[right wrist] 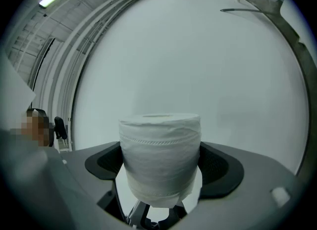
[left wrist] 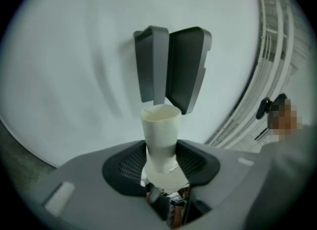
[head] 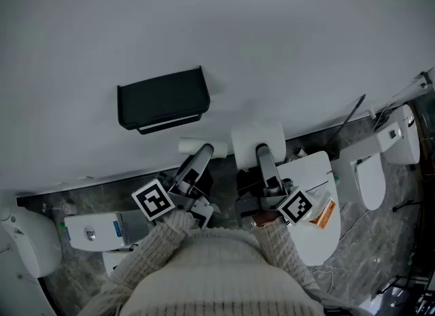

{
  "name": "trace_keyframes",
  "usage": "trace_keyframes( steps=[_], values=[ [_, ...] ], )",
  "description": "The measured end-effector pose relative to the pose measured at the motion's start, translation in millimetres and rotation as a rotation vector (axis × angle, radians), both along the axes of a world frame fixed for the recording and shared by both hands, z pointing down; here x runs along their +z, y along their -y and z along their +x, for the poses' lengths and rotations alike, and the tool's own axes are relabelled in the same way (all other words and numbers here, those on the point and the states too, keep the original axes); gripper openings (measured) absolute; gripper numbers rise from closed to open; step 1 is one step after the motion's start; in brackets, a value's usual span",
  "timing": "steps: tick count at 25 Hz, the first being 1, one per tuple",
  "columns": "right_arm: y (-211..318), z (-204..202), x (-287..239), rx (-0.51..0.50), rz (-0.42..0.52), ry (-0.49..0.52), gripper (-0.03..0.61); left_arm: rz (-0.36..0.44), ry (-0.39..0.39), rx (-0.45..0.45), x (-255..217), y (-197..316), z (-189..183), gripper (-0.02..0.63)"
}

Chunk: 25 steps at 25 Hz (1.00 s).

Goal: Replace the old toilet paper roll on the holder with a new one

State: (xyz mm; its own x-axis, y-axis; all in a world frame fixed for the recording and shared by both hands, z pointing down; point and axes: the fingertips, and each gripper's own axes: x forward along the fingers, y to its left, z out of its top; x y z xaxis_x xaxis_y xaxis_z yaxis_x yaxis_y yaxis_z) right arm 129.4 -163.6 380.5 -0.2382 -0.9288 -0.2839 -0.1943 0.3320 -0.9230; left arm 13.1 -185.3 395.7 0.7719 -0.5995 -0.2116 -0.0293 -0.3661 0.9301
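A black paper holder (head: 163,98) hangs on the white wall; in the left gripper view the holder (left wrist: 171,68) is straight ahead, just beyond the tube's end. My left gripper (head: 202,151) is shut on a bare, pale cardboard tube (head: 191,146), and the tube (left wrist: 161,135) sticks out from between the pads toward the holder. My right gripper (head: 262,149) is shut on a full white toilet paper roll (head: 257,143). That roll (right wrist: 159,155) fills the space between the pads and faces blank wall, to the right of and below the holder.
White toilets stand along the wall on the dark marble floor: one at the right (head: 380,168), one under my right arm (head: 318,230), another at the left (head: 95,231). An orange packet (head: 325,214) lies on the nearest one. A thin rod (head: 350,119) leans on the wall.
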Motion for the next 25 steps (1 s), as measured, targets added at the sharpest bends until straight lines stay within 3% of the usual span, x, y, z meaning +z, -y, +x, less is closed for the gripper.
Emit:
trace_keyframes(
  steps=[12, 25],
  values=[
    [30, -23, -2, -0.064, 0.018, 0.110, 0.457, 0.040, 0.015, -0.135, -10, -8, -40, 0.173],
    [66, -43, -7, -0.110, 0.032, 0.148, 0.457, 0.048, 0.017, -0.177, -11, 7, -59, 0.173]
  ],
)
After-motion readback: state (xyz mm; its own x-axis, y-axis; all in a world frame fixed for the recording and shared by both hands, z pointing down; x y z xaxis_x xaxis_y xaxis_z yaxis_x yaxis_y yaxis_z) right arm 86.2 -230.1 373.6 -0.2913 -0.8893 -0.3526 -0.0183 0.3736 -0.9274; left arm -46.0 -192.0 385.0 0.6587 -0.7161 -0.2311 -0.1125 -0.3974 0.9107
